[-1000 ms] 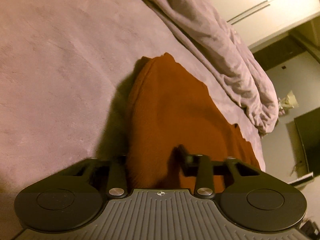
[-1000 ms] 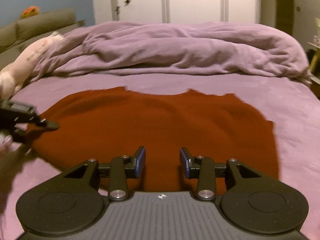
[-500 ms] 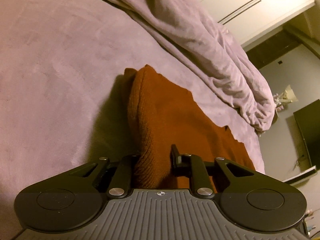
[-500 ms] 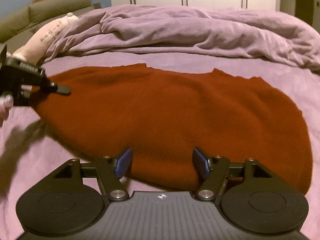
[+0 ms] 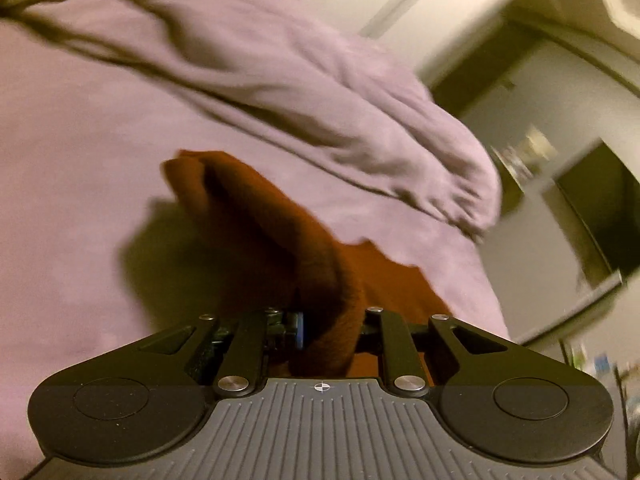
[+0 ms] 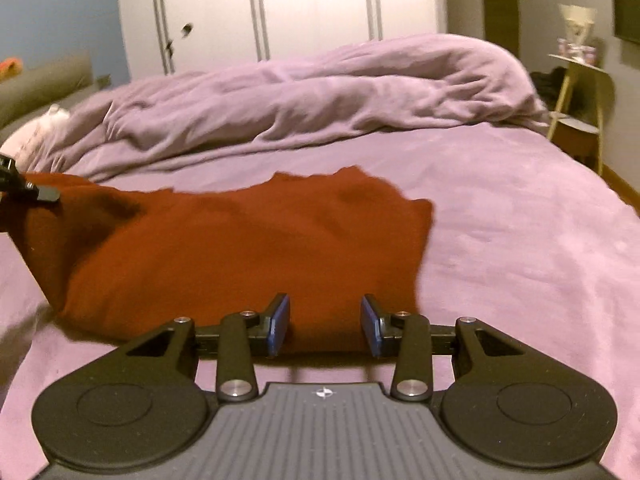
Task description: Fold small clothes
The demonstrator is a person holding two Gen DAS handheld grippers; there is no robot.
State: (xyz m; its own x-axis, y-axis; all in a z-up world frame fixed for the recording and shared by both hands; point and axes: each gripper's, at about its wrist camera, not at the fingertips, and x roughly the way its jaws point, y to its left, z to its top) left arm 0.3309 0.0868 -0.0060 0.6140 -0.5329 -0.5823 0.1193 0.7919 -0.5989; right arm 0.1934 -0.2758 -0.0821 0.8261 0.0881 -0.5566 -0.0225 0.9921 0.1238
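A rust-red knit garment (image 6: 240,248) lies on the purple bed. My left gripper (image 5: 328,332) is shut on the garment's left edge (image 5: 320,280) and holds it lifted off the sheet, so a fold of fabric hangs between the jaws. In the right wrist view the left gripper's tip (image 6: 40,194) shows at the far left, pinching that raised edge. My right gripper (image 6: 324,324) is open, its blue pads apart, just above the garment's near edge and holding nothing.
A bunched purple duvet (image 6: 320,92) lies across the far side of the bed (image 6: 520,240). White wardrobe doors (image 6: 280,8) stand behind it. A small wooden side table (image 6: 580,100) stands at the right. A dark screen (image 5: 600,208) is beyond the bed.
My left gripper has lifted the garment's left edge higher and carried it toward the right. The garment now looks narrower. My right gripper has pulled back a little and stays open.
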